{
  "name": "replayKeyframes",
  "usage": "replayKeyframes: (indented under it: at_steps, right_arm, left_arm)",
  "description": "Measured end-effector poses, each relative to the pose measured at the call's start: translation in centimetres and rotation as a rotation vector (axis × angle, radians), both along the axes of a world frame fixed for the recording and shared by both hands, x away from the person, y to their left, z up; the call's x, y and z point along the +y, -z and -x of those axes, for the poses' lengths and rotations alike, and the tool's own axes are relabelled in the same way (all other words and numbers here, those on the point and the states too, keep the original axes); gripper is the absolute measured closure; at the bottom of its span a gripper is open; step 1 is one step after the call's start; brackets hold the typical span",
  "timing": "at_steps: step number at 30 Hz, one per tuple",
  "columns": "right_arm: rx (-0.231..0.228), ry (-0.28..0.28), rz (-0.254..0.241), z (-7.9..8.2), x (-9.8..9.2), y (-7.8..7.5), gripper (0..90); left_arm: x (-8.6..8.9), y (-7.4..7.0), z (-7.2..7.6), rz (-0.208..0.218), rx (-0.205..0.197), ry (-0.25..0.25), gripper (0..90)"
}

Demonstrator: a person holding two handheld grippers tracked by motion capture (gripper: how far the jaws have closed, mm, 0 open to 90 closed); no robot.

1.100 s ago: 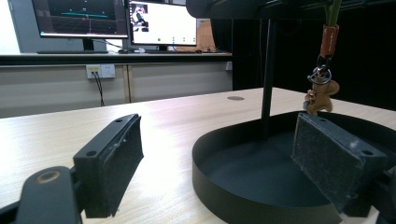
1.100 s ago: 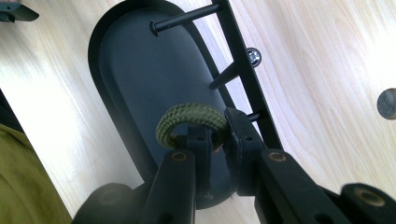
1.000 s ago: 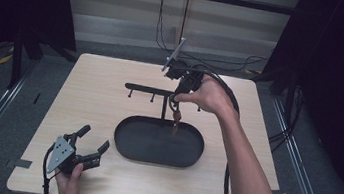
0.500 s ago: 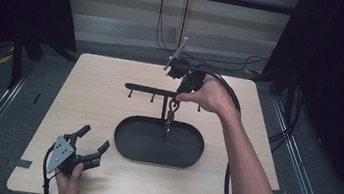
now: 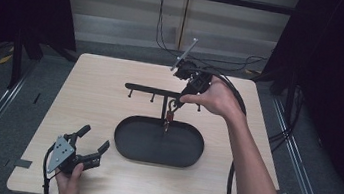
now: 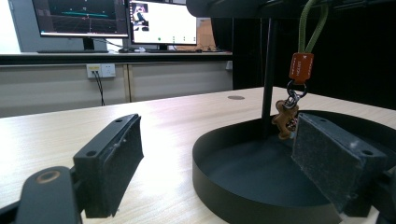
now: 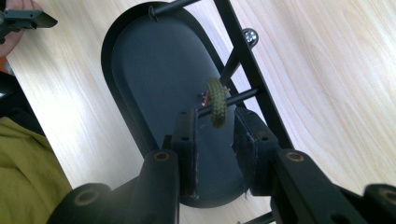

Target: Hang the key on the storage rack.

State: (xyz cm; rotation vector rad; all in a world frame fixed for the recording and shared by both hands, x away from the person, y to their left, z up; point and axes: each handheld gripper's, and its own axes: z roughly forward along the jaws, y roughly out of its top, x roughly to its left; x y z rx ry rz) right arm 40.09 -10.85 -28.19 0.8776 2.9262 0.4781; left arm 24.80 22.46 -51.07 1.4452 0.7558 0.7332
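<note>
Pale wood of the worktop [image 5: 99,97] is carrying everything. Nearest its front left corner, the left tool [image 5: 86,150] is resting in the hand with jaws standing wide and nothing between them.

Mid-worktop, the black oval tray [image 5: 126,144] is sitting under a hook rack [image 5: 145,89]. A keychain [image 6: 294,93] is hanging by its green cord loop [image 7: 216,108] from one peg, above the tray.

Toward the back right, the right tool [image 7: 215,128] has just been opening; its pads are standing narrowly apart beside the loop, not pressing it.

I judge the risk is a pad snagging the cord on withdrawal, dragging the loop off the peg or tipping the rack.
</note>
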Motion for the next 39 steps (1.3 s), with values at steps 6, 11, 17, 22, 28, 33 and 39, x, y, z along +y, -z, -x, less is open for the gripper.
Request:
replayKeyframes:
  at_steps: [6,11,17,22,28,33,39]
  right_arm:
    - [-0.008,0.006,-0.06,0.6,-0.7,0.2,60.4]
    - [-0.021,0.002,-0.127,1.5,-1.1,0.0,55.9]
    - [-0.046,-0.007,-0.153,2.5,-1.6,0.5,56.1]
    - [-0.084,-0.017,-0.204,3.6,-2.1,0.9,58.4]
    - [-0.14,-0.066,-0.293,5.4,-2.4,1.1,61.2]
    - [-0.155,-0.029,-0.331,6.4,-3.0,2.1,62.5]
    - [-0.213,0.01,-0.431,7.5,-4.3,3.9,59.9]
  left_arm:
    - [0.0,0.0,0.0,-0.003,0.002,0.003,15.9]
    - [0.0,0.0,0.0,-0.006,0.002,0.005,15.9]
    - [0.0,0.0,0.1,-0.006,0.003,0.008,15.9]
    - [0.0,0.0,0.1,-0.005,0.003,0.008,15.9]
    - [0.0,0.0,0.1,-0.003,0.004,0.007,15.9]
    - [-0.1,0.0,0.1,0.003,0.003,0.007,15.9]
    - [-0.1,0.0,0.1,0.003,0.003,0.007,15.9]
